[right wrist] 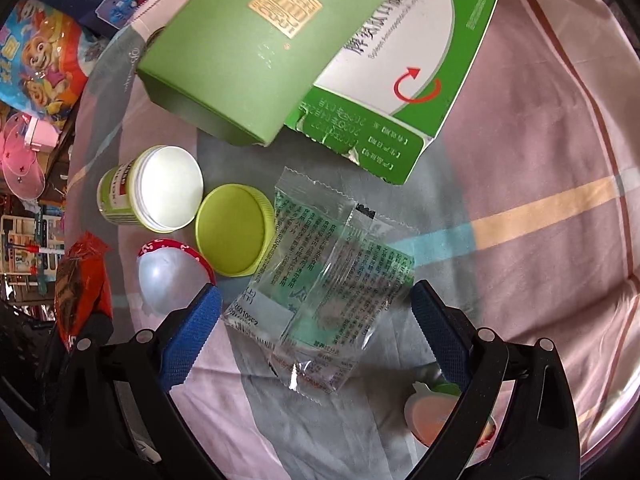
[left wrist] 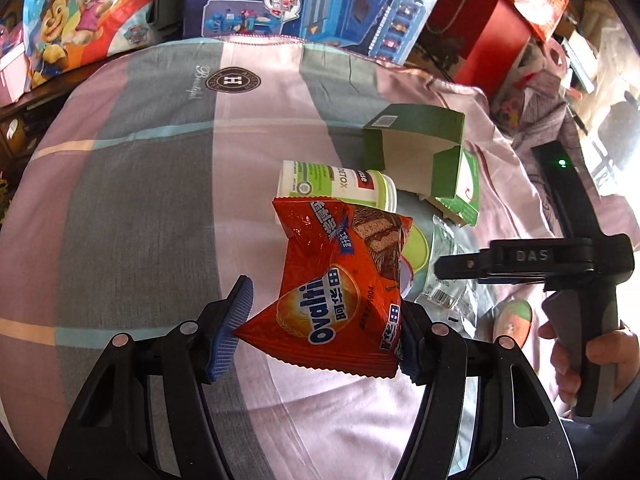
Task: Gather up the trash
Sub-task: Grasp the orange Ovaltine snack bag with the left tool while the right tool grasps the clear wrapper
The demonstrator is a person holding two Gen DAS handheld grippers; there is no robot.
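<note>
My left gripper (left wrist: 320, 336) is shut on an orange Ovaltine wrapper (left wrist: 340, 288), held up above the bed; the same wrapper (right wrist: 80, 280) shows at the left edge of the right wrist view. My right gripper (right wrist: 316, 292) stands open, pointing steeply down over two overlapping clear plastic wrappers (right wrist: 320, 300) that lie flat on the sheet between its fingers, untouched by the pads. In the left wrist view the right gripper (left wrist: 438, 268) reaches in from the right, held by a hand (left wrist: 580, 360), above the clear wrappers (left wrist: 444, 280).
On the striped bedsheet (right wrist: 520, 160) lie a green box (right wrist: 256, 52), a torn green-and-white carton (right wrist: 400, 80), a white jar (right wrist: 156, 188) on its side, a green lid (right wrist: 232, 232), a foil cap (right wrist: 172, 276) and a peach jelly cup (right wrist: 432, 416). Toy boxes (left wrist: 320, 0) stand behind.
</note>
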